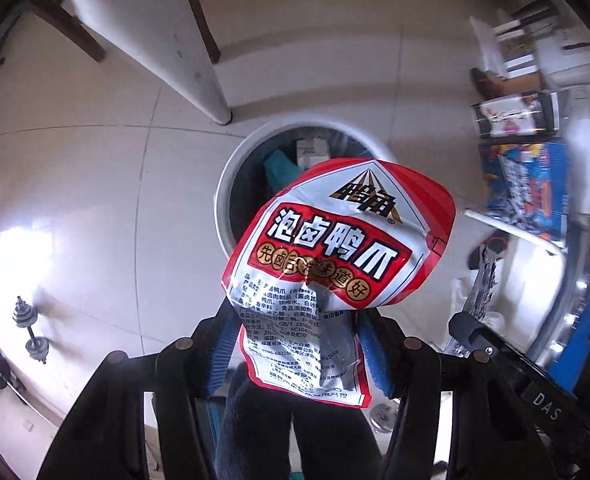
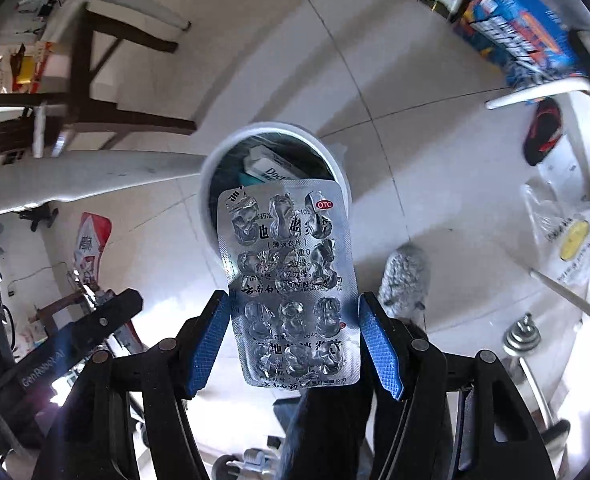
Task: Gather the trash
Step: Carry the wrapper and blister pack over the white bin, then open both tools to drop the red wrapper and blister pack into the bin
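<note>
Left wrist view: left gripper [image 1: 295, 344], jaws clamped on a crumpled red-and-white snack wrapper [image 1: 335, 256] printed with Chinese characters, held above a white trash bin [image 1: 225, 184] containing cartons. Right wrist view: right gripper [image 2: 295, 340], blue pads [image 2: 379, 350] set against the edges of an emptied silver blister pack [image 2: 291, 284], OTC mark, cells crushed, over the same bin [image 2: 209, 168] on pale floor tiles [image 2: 435, 200].

both wrist cams look steeply down from above the floor, close over the white trash bin [image 1: 231, 176] [image 2: 211, 168], at 12 o'clock in both views; shared: bin + tile floor [image 1: 75, 208] [image 2: 435, 184].
</note>
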A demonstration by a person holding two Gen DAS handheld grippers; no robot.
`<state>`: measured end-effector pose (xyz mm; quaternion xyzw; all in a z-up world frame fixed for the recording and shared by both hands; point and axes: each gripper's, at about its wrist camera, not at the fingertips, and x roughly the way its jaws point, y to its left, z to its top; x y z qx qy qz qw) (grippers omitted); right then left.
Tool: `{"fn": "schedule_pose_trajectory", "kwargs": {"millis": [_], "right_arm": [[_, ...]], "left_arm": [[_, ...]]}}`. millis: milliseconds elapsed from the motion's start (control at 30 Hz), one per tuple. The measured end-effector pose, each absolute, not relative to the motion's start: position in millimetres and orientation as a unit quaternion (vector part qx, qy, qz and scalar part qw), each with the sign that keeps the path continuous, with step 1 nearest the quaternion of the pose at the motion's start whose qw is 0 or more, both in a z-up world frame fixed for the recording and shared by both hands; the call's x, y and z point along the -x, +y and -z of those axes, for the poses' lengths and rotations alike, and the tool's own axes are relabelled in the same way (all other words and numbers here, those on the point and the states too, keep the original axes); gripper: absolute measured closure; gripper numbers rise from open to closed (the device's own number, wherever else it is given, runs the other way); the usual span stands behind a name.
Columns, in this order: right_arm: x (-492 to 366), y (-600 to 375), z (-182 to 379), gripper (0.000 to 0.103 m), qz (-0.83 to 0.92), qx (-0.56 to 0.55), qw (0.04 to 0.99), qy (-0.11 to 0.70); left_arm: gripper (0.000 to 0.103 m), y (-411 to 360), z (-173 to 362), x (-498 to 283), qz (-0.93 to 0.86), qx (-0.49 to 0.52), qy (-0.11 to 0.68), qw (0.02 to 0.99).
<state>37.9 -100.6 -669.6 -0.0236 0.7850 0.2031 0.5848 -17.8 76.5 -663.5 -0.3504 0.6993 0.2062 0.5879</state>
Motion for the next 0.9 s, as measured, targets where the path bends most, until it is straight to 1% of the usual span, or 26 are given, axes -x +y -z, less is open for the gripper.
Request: {"fn": "schedule_pose_trajectory", "kwargs": {"millis": [67, 167, 267, 367, 433, 467, 500, 533, 567, 600, 667, 767, 900], "right_arm": [[-41.5, -88.2, 708.6, 0.036, -0.209, 0.035, 0.585, 0.783], [-39.6, -78.4, 749.0, 0.035, -0.21, 0.049, 0.582, 0.784], [-36.1, -71.5, 786.0, 0.036, -0.206, 0.049, 0.577, 0.788], [-36.6, -73.3, 804.4, 0.035, -0.209, 0.041, 0.572, 0.792], [-34.7, -72.7, 812.1, 0.035, -0.212, 0.034, 0.567, 0.795], [-33.4, -71.5, 815.0, 0.035, -0.214, 0.029, 0.564, 0.797], [-32.4, -70.8, 815.3, 0.033, -0.216, 0.024, 0.562, 0.798], [-31.6, -72.0, 814.4, 0.029, -0.219, 0.022, 0.56, 0.798], [-31.0, -70.5, 812.4, 0.015, -0.225, 0.017, 0.56, 0.797], [-31.0, -70.1, 810.1, 0.006, -0.228, 0.016, 0.563, 0.794], [-29.9, -68.6, 805.0, 0.003, -0.232, 0.022, 0.57, 0.788], [-28.1, -66.2, 794.6, 0.0, -0.228, 0.045, 0.582, 0.779], [-23.1, -62.9, 776.2, 0.0, -0.217, 0.084, 0.6, 0.766]], "left_arm": [[0.05, 78.2, 691.9, 16.1, -0.207, 0.346, 0.705, 0.583], [0.049, 82.7, 715.7, 19.2, -0.206, 0.346, 0.71, 0.577], [0.046, 84.0, 728.7, 23.9, -0.201, 0.351, 0.712, 0.574], [0.044, 86.4, 731.9, 29.7, -0.197, 0.364, 0.711, 0.569], [0.038, 88.0, 729.7, 33.4, -0.202, 0.362, 0.709, 0.571], [0.031, 89.2, 726.5, 36.1, -0.204, 0.361, 0.706, 0.574], [0.024, 90.7, 722.8, 38.5, -0.205, 0.361, 0.703, 0.577], [0.021, 93.0, 718.6, 41.7, -0.211, 0.359, 0.7, 0.58], [0.012, 94.7, 715.6, 43.3, -0.216, 0.357, 0.698, 0.582], [0.005, 96.6, 711.6, 45.8, -0.222, 0.353, 0.696, 0.584], [0.0, 100.7, 702.2, 51.3, -0.232, 0.341, 0.693, 0.591], [0.0, 103.1, 689.7, 58.7, -0.246, 0.316, 0.691, 0.602], [0.0, 102.0, 667.6, 68.5, -0.264, 0.283, 0.685, 0.617]]}}
